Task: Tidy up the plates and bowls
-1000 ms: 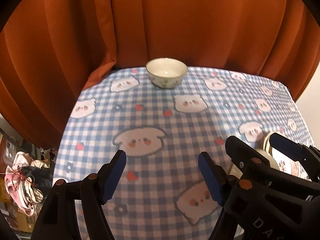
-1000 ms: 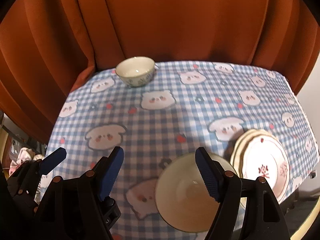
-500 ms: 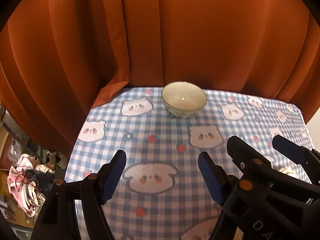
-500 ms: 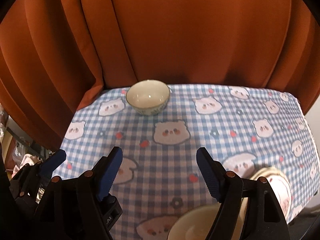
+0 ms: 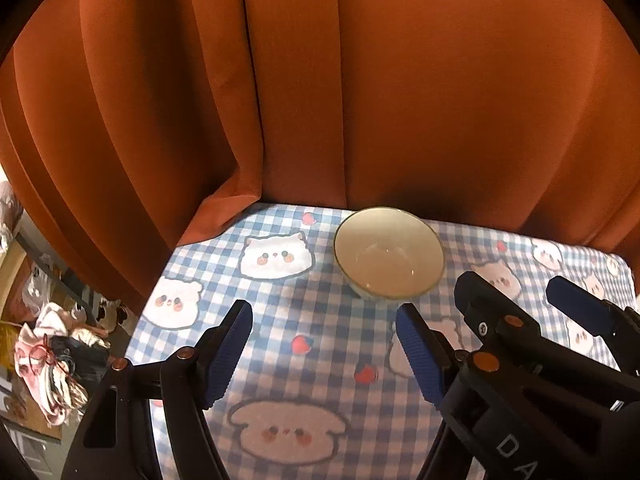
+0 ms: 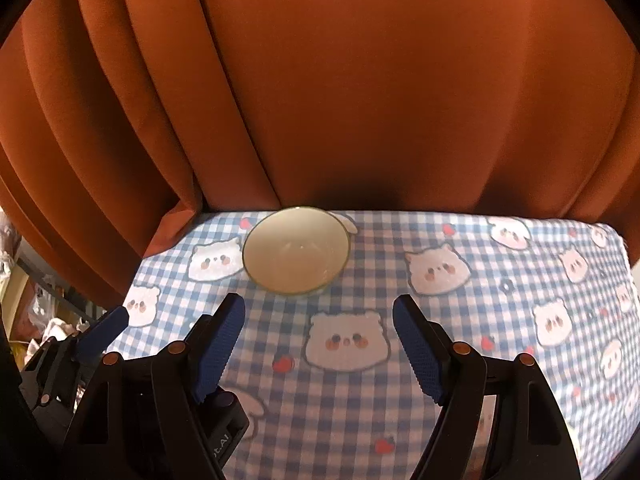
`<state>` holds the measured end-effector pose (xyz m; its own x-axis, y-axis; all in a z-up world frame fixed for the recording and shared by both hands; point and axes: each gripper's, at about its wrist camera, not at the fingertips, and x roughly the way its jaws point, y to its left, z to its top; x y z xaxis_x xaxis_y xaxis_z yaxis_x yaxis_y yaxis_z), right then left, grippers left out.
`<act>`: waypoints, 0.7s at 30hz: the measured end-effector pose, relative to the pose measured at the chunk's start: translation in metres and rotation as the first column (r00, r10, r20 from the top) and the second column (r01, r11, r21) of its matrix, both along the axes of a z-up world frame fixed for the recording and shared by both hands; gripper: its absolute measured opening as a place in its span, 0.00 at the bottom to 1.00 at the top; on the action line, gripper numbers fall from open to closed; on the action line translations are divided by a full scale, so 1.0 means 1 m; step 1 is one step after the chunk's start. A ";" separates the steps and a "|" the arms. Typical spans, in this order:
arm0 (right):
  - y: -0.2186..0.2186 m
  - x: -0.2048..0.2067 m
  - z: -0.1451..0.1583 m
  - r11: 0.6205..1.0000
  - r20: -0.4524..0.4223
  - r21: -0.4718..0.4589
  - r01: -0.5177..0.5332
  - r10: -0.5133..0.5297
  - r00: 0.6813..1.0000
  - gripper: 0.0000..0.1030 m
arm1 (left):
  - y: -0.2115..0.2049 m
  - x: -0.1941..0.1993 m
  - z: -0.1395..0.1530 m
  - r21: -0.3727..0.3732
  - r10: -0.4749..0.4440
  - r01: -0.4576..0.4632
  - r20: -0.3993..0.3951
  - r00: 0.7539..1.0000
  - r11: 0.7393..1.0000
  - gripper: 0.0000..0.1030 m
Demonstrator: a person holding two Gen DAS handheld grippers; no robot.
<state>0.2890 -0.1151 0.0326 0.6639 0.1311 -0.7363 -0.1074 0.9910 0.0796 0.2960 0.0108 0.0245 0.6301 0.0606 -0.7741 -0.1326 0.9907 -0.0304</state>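
Note:
A small cream bowl [image 5: 389,254] with a thin dark rim stands upright at the far edge of the table, close to the curtain; the right wrist view shows the same bowl [image 6: 296,251]. My left gripper [image 5: 324,344] hangs open just short of it, nothing between its blue pads. My right gripper [image 6: 318,340] is open too, a little nearer than the bowl and empty. In the left wrist view the right gripper [image 5: 520,300] shows at the right. The left gripper's blue fingertip [image 6: 108,326] shows at the left of the right wrist view. No plates are in view.
A blue-and-white checked cloth [image 6: 460,320] with cartoon animal faces covers the table. An orange curtain [image 5: 360,80] hangs right behind the far edge. Past the table's left edge, clutter and fabric lie on the floor [image 5: 52,360].
Both grippers have moved forward across the table toward the small bowl, which now looks larger and nearer. The large bowl and plates by the near right edge have dropped out of view.

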 end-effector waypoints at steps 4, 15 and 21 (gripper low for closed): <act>-0.002 0.028 -0.009 1.000 -0.004 0.002 -0.014 0.014 1.000 0.77 | -0.003 0.023 -0.011 -0.007 0.024 -0.024 -0.008 1.000 1.000 0.70; -0.004 0.096 -0.049 0.999 -0.023 0.038 -0.027 0.028 0.999 0.72 | -0.006 0.081 -0.048 0.036 0.077 -0.076 -0.015 0.997 0.996 0.68; -0.001 0.118 -0.073 0.998 -0.048 0.047 -0.030 0.032 0.998 0.60 | -0.007 0.100 -0.073 0.036 0.084 -0.082 -0.047 0.995 0.996 0.65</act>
